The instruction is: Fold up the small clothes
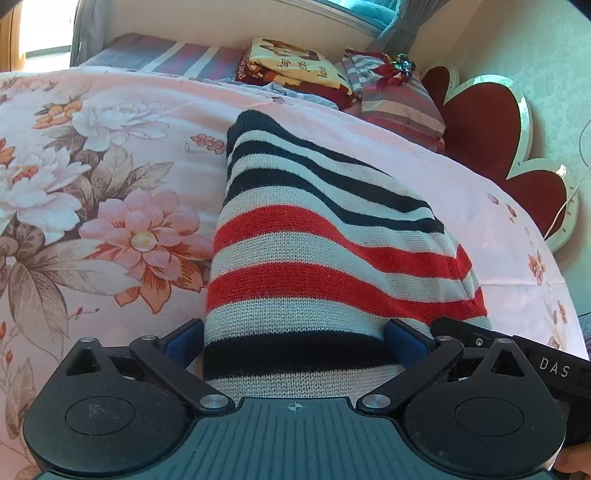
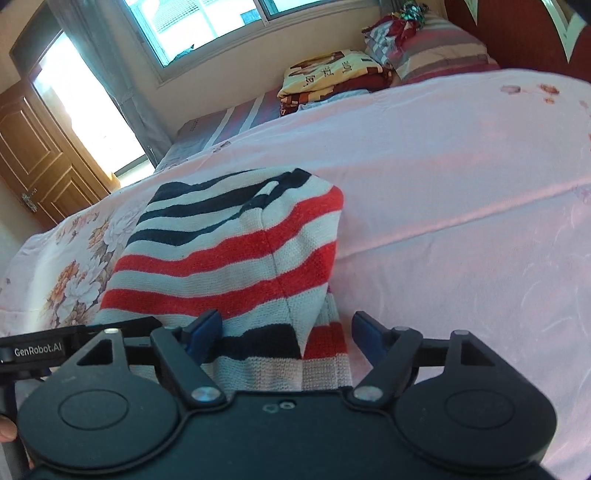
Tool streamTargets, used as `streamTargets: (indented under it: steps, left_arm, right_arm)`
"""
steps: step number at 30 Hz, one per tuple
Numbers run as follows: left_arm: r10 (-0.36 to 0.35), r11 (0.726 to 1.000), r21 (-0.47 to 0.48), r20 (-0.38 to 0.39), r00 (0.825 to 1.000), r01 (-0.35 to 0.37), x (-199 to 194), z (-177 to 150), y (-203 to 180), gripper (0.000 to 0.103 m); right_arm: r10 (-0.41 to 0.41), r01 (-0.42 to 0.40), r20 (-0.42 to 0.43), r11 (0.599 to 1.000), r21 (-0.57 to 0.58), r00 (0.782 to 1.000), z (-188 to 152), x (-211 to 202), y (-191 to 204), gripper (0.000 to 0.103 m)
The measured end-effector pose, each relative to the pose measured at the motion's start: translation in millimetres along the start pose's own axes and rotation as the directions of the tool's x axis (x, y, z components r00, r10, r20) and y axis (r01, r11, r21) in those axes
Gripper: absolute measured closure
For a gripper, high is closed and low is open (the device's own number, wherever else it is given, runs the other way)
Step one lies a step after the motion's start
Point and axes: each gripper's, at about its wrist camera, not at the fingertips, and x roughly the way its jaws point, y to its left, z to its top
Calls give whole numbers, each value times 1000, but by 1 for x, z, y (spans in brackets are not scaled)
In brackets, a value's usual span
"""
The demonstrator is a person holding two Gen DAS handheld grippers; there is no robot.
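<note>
A knitted garment (image 1: 314, 258) with red, white and navy stripes lies folded on the pink floral bedspread (image 1: 110, 184), its far end narrowing to a navy tip. My left gripper (image 1: 293, 339) straddles its near end, blue pads wide apart and the flat cloth filling the gap without being bunched. In the right wrist view the same garment (image 2: 229, 251) shows a side seam and a folded right edge. My right gripper (image 2: 286, 332) is open over the near right corner, its left pad over the cloth and its right pad clear of the edge above the bedspread (image 2: 461, 221).
Folded blankets (image 1: 295, 66) and a striped pillow (image 1: 399, 99) lie at the head of the bed, below a red heart-shaped headboard (image 1: 480, 122). A window (image 2: 221, 22) and a wooden door (image 2: 37, 155) stand beyond the bed. The right gripper's black housing (image 1: 546, 365) sits close beside my left one.
</note>
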Motion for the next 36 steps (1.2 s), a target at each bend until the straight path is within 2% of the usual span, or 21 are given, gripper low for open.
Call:
streamTargets:
  steps: [3, 7, 10, 11, 13, 17, 22, 25, 27, 29, 30, 36]
  left_arm:
    - [-8, 1000, 1, -2, 1000, 8, 5, 0, -3, 1]
    - [-1, 1000, 10, -2, 1000, 1, 8, 2, -8, 4]
    - [-8, 1000, 17, -4, 1000, 8, 8, 3, -9, 6]
    - [-10, 1000, 19, -5, 1000, 10, 8, 4, -9, 6]
    - [-14, 1000, 21, -4, 1000, 14, 9, 4, -9, 6]
    - [-37, 999, 21, -9, 999, 37, 8, 3, -1, 6]
    - [-38, 999, 12, 9, 999, 38, 8, 0, 1, 10]
    - [-31, 999, 22, 29, 999, 30, 1, -1, -3, 20]
    - [-30, 999, 29, 38, 999, 29, -5, 0, -4, 28]
    - [-32, 999, 28, 51, 998, 31, -11, 0, -5, 33]
    - [-33, 999, 29, 59, 998, 32, -14, 0, -6, 35]
    - [-65, 998, 24, 92, 994, 63, -39, 6, -3, 39]
  right_arm:
    - [43, -43, -3, 998, 48, 999, 0, 8, -8, 27]
    - [27, -27, 2, 999, -25, 1000, 1, 14, 3, 29]
    - [53, -53, -17, 998, -32, 998, 5, 13, 5, 43]
    - [54, -55, -22, 998, -39, 998, 6, 13, 5, 43]
    - [64, -65, -34, 997, -45, 997, 7, 13, 3, 44]
    - [67, -71, -55, 994, -82, 996, 10, 11, 2, 38]
    - [99, -102, -57, 994, -42, 993, 8, 14, -5, 37]
    - [110, -111, -48, 994, -6, 993, 6, 14, -1, 43]
    - [126, -125, -41, 992, 16, 991, 5, 13, -2, 50]
    - [147, -145, -29, 988, 48, 989, 5, 8, -4, 61]
    - [155, -154, -21, 986, 59, 988, 4, 6, -4, 63]
    - [214, -216, 35, 971, 103, 976, 7, -9, 4, 68]
